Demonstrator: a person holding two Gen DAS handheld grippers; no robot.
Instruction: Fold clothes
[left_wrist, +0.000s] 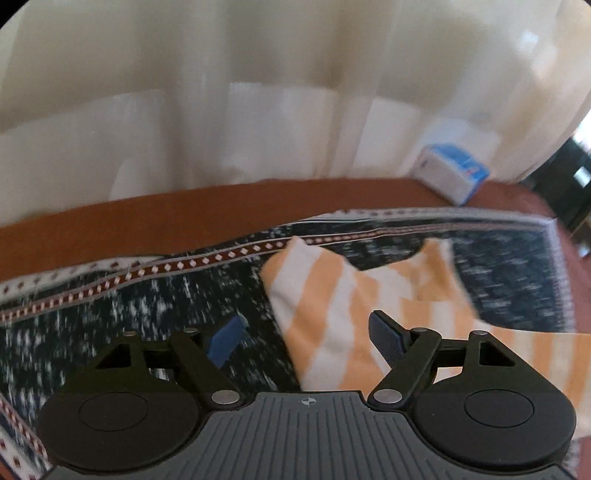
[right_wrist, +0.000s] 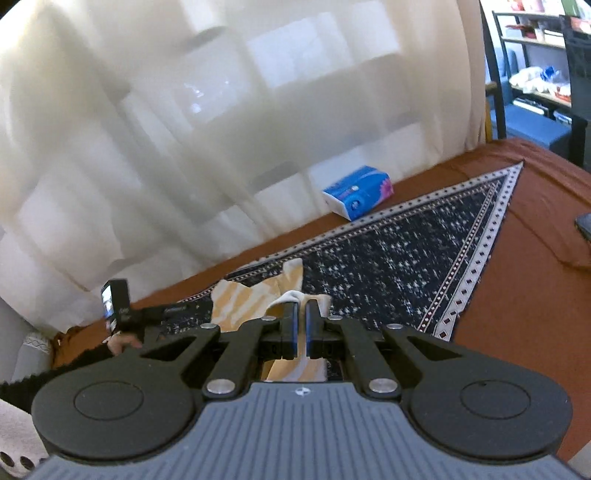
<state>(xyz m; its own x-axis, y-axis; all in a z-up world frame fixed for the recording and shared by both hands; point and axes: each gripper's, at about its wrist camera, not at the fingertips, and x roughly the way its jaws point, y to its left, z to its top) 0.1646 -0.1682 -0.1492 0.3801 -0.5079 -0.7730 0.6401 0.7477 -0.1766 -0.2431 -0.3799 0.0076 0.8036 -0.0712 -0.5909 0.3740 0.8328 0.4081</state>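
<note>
Garment (left_wrist: 332, 295) of orange and white stripes lies crumpled on the dark speckled mat (left_wrist: 129, 295), right of the mat's middle in the left wrist view. Its stripes are broad and run in different directions where the cloth is folded over itself; one rounded end points toward the mat's patterned border, and a V-shaped gap shows between two raised parts. The view is blurred, so finer detail of the fabric is hard to read.

The left gripper (left_wrist: 306, 332) hangs over the mat with its jaws spread wide and holding nothing; its right finger sits above the stripes, its left finger above bare mat.

In the right wrist view the right gripper (right_wrist: 301, 325) has its jaws drawn nearly together, pinching a fold of the garment (right_wrist: 243, 299) that rises white between the pads, with more striped cloth showing below the fingers.

The mat rests on a rust-brown cloth (right_wrist: 535, 258). A blue and white tissue pack (right_wrist: 356, 194) lies on that cloth near the pale curtain (right_wrist: 184, 129). A hand (right_wrist: 123, 343) in a dark sleeve holds the other device at the left edge
</note>
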